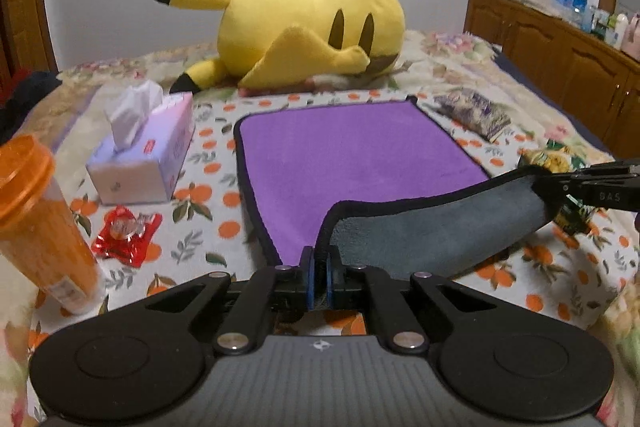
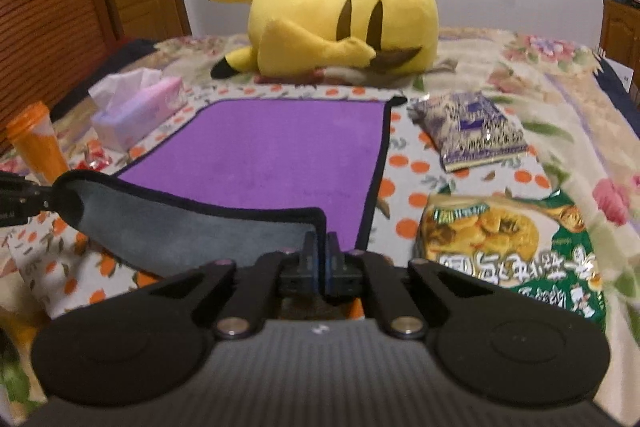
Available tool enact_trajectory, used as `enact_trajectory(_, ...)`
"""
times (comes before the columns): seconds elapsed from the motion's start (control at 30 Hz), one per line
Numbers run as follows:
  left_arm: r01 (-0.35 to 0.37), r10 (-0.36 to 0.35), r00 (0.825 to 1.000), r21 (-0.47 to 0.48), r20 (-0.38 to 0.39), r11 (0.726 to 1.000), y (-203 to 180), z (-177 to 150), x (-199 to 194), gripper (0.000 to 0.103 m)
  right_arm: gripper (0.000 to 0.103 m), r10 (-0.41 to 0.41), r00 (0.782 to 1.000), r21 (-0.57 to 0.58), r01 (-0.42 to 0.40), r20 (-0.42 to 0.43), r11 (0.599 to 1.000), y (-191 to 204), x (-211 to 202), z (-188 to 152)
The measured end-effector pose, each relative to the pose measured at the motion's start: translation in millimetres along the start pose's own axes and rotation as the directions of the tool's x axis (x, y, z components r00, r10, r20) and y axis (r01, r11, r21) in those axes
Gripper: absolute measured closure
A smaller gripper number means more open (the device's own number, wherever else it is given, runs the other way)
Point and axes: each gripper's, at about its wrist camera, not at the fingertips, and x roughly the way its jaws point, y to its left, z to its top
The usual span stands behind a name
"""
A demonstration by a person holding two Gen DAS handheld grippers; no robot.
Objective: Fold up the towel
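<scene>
A purple towel [image 1: 344, 163] with a black border and a grey underside lies on the bed; it also shows in the right wrist view [image 2: 272, 155]. Its near edge is lifted and turned so the grey side [image 1: 432, 231] faces me. My left gripper [image 1: 320, 259] is shut on the near left corner. My right gripper [image 2: 320, 247] is shut on the near right corner, and it shows at the right edge of the left wrist view [image 1: 556, 187]. The left gripper shows at the left edge of the right wrist view [image 2: 44, 203].
A yellow plush toy [image 1: 304, 27] lies beyond the towel. A tissue box [image 1: 144, 147], an orange cup [image 1: 36, 219] and a red wrapper [image 1: 126, 231] sit left. A purple snack bag [image 2: 468, 131] and a green noodle packet [image 2: 508, 251] sit right. A wooden cabinet [image 1: 560, 55] stands far right.
</scene>
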Motion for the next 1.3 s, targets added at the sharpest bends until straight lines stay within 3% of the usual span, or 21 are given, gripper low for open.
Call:
enact_trajectory(0.43, -0.015, 0.015, 0.999, 0.009, 0.033, 1.0, 3, 14, 7, 0.097, 0.1, -0.004, 0.998, -0.033, 0.007, 0.066, 0.999, -3, 3, 10)
enact_trajectory(0.97, -0.028, 0.027, 0.999, 0.039, 0.027, 0.999, 7, 26, 37, 0.098, 0.1, -0.025, 0.997, -0.079, 0.031, 0.072, 0.996, -10, 29, 12)
enact_trajectory(1.3, -0.04, 0.039, 0.997, 0.026, 0.059, 0.999, 9, 46, 46, 0.098, 0.1, -0.028, 0.994, -0.047, 0.033, 0.11, 0.998, -11, 33, 30)
